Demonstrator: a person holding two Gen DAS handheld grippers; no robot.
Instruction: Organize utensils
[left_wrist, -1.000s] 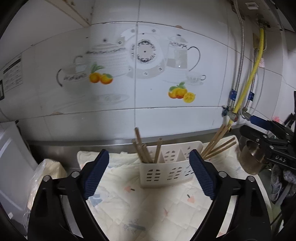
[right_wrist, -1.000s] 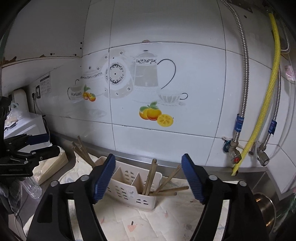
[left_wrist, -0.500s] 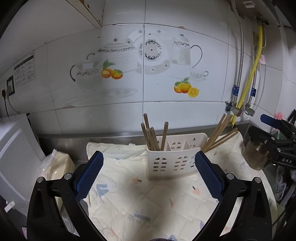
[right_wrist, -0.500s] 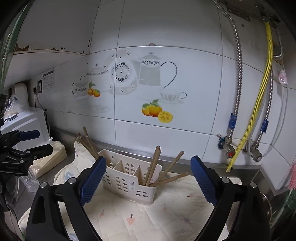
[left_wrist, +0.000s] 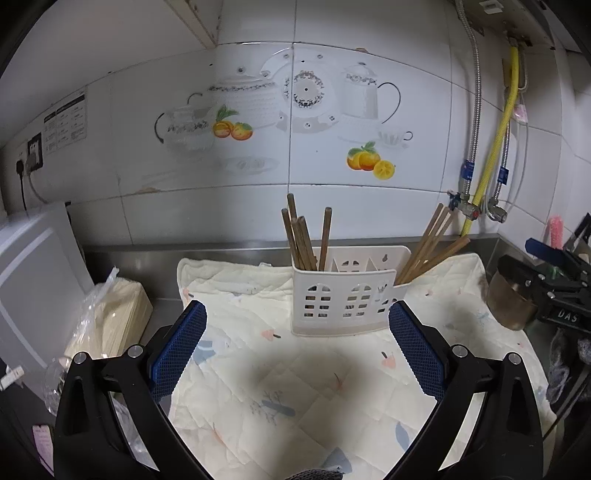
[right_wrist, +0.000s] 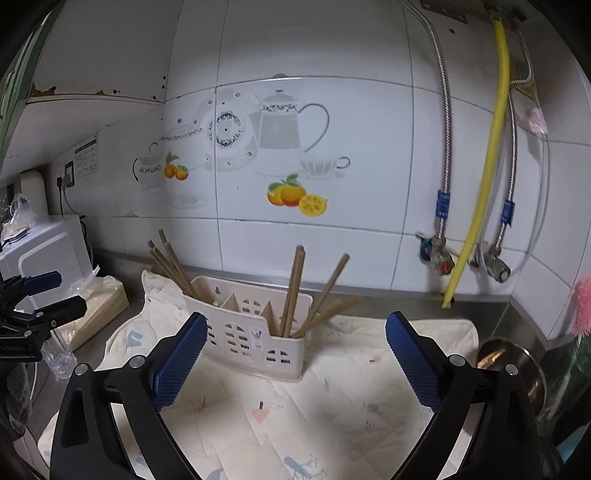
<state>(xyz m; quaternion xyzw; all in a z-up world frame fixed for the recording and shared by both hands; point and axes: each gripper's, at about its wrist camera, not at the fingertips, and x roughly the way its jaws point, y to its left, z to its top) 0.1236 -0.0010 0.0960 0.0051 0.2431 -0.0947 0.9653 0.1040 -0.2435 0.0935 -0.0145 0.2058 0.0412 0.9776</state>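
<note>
The white holder (left_wrist: 345, 291) stands on the quilted cloth (left_wrist: 295, 387) on the bench, close to the tiled wall. Dark chopsticks (left_wrist: 303, 240) stand in its left end compartment; lighter chopsticks (left_wrist: 428, 247) lean out of its right end. The left hand-held gripper (left_wrist: 295, 354) and the right hand-held gripper (right_wrist: 293, 365) both hang in front of the holder, fingers wide apart and holding nothing. A metal pot (left_wrist: 508, 302) sits right of the holder.

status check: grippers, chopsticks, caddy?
Left gripper open, empty. Right gripper open, empty. Chopsticks stand in both end slots of white caddy on the cloth. Nothing blocking.
</note>
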